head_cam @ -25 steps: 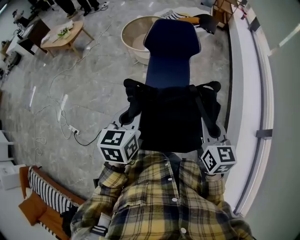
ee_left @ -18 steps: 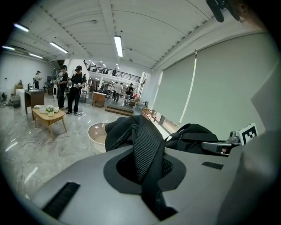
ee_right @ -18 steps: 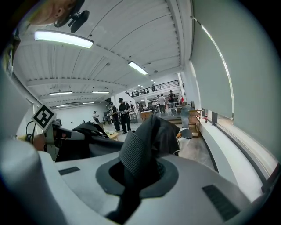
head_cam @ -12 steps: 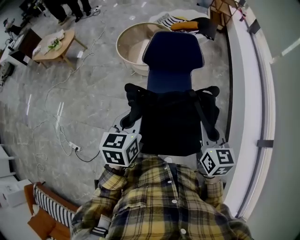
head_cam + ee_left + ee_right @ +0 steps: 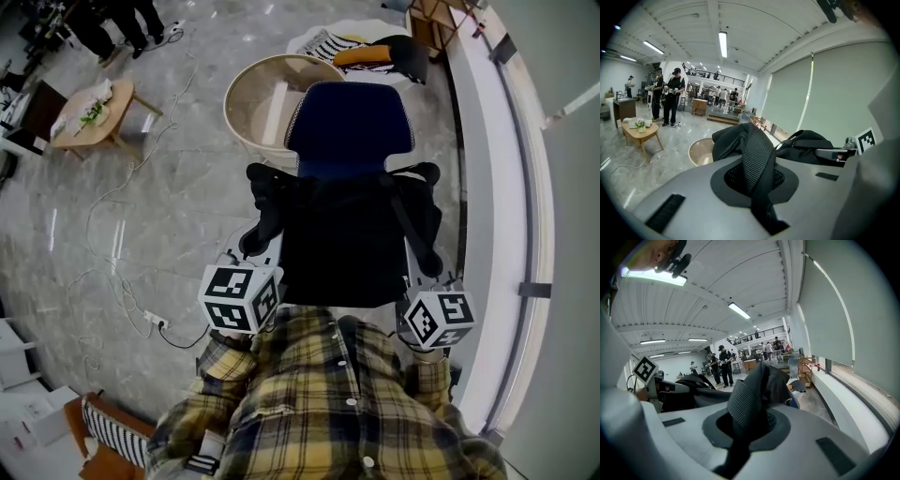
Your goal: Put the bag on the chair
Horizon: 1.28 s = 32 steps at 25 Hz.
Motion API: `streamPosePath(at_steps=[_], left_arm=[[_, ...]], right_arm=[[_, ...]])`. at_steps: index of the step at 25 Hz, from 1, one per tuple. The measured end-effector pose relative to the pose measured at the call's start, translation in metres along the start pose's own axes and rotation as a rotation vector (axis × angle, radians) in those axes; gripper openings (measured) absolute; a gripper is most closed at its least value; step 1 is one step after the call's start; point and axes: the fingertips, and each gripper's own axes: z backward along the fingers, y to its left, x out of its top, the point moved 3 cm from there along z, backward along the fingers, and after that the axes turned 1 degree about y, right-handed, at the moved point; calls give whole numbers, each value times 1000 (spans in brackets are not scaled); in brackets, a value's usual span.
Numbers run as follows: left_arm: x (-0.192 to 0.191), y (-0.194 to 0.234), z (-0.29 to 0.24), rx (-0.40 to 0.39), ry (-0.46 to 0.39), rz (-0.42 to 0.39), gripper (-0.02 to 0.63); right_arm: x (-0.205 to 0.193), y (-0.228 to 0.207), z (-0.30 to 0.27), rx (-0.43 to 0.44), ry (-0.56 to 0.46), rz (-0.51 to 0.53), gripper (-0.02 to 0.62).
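Overhead, bag (image 5: 342, 248) by chair (image 5: 349, 117); up close, seemingly straps (image 5: 757, 159) between jaws

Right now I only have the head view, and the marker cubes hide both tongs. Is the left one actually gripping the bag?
Observer: Yes. The left gripper view shows the left tongs shut on a black webbing strap that runs up to the bag.
Operator: And the right one?
Observer: It is gripping too. In the right gripper view the right tongs are shut on a black mesh strap, pinched between them.
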Motion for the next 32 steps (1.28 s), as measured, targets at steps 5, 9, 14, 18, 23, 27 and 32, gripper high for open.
streamPosePath(at_steps=[5, 9, 14, 18, 23, 27, 32], left_arm=[[7, 7, -19, -21, 13, 4, 32], [7, 12, -32, -29, 36, 17, 32], [3, 8, -50, -26, 57, 28, 32], [7, 8, -68, -9, 64, 37, 32], [23, 10, -100, 20, 72, 31, 32], [46, 11, -130, 44, 60, 39, 32], [75, 2, -167, 65, 31, 46, 32]], right_arm=[[6, -7, -14, -23, 20, -9, 28], [7, -12, -25, -36, 45, -10, 28], [2, -28, -35, -31, 69, -17, 28], [4, -42, -52, -18, 85, -23, 28], [12, -65, -82, 1, 104, -39, 28], [34, -89, -112, 28, 96, -34, 28], [64, -124, -141, 61, 80, -19, 28]])
